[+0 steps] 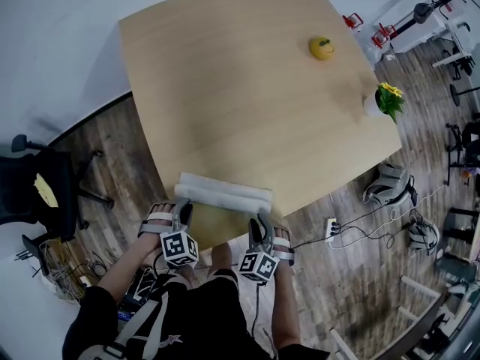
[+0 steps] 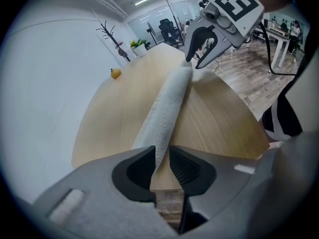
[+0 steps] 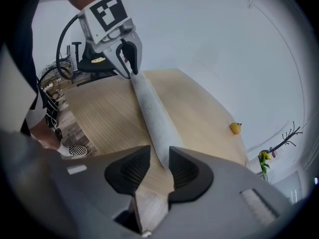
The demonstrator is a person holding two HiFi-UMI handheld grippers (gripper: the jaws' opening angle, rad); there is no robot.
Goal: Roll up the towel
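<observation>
A white towel lies rolled into a long tube on the wooden table, parallel to its near edge. My left gripper sits just in front of the roll's left end, jaws a little apart. In the left gripper view the towel tapers into the gap of that gripper, and the pads do not press on it. My right gripper stands off the roll's right end. In the right gripper view the towel ends just beyond its open jaws, with bare wood showing between them.
A yellow fruit and a small potted flower stand at the table's far right. A black office chair is on the floor to the left. A power strip with cables lies on the floor at right.
</observation>
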